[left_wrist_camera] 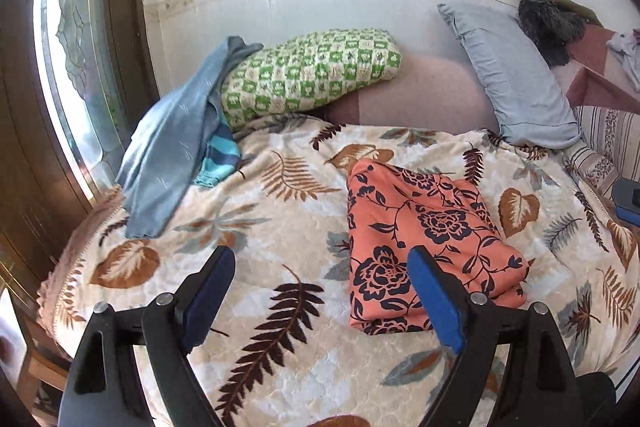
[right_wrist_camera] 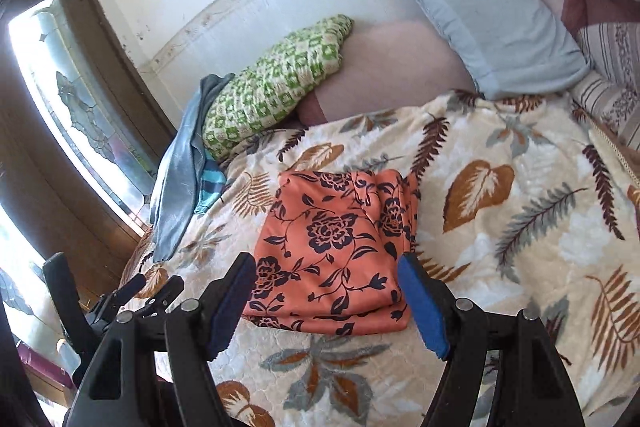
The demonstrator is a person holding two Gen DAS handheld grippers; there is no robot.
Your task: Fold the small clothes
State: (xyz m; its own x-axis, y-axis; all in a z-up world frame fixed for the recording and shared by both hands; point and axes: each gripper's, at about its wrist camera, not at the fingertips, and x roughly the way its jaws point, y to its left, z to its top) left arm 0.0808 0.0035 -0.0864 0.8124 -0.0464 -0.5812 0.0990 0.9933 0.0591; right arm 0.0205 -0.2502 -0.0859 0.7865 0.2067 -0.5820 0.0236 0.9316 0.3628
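A folded orange garment with dark flowers (left_wrist_camera: 424,247) lies flat on the leaf-print blanket (left_wrist_camera: 280,211). It also shows in the right wrist view (right_wrist_camera: 336,247). My left gripper (left_wrist_camera: 320,291) is open and empty, hovering just left of the garment, with its right finger over the garment's near edge. My right gripper (right_wrist_camera: 326,301) is open and empty, with its jaws standing either side of the garment's near edge, above it. A blue-grey garment (left_wrist_camera: 172,143) and a striped turquoise piece (left_wrist_camera: 218,159) lie crumpled at the far left.
A green checked pillow (left_wrist_camera: 308,75) and a light blue pillow (left_wrist_camera: 512,75) lean against the wall behind. A dark furry item (left_wrist_camera: 552,23) sits at the far right. A wooden-framed window (left_wrist_camera: 68,59) is at the left. The left gripper (right_wrist_camera: 120,299) shows at the lower left of the right wrist view.
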